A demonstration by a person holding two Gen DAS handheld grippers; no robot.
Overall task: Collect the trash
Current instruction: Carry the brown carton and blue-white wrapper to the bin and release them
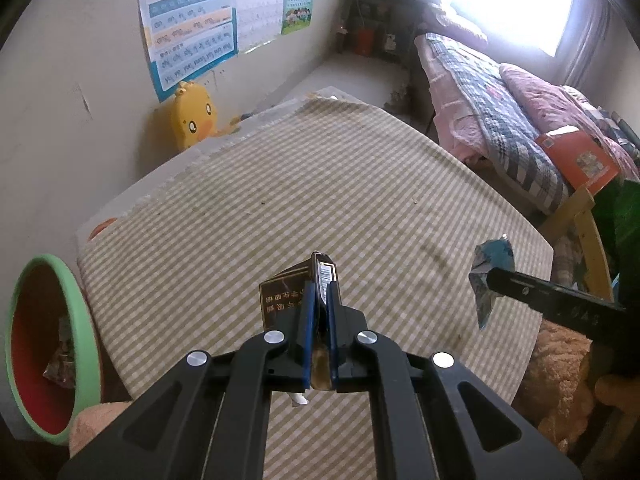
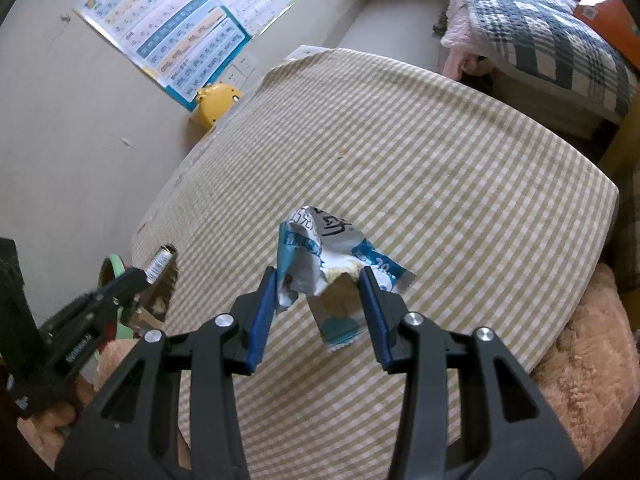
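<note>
Above the checked tabletop (image 1: pixel 360 184), the left gripper (image 1: pixel 319 300) had its fingers pinching a dark flattened cigarette pack (image 1: pixel 292 296), lifted off the cloth; a green-rimmed bin (image 1: pixel 48 344) stood at the left. From the right wrist, the right gripper (image 2: pixel 320 280) pinched a crumpled blue-and-white wrapper (image 2: pixel 324 248) over the same tabletop.

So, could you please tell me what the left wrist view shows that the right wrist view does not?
Only the left wrist view shows the inside of the green-rimmed bin, with some trash already in it, and the bright window.

Only the right wrist view shows the white and blue wrapper's printed face up close, pinched in the right gripper.

Both show the checked tablecloth, the wall posters, the yellow duck, the bed, and the left gripper shut on a dark carton.
</note>
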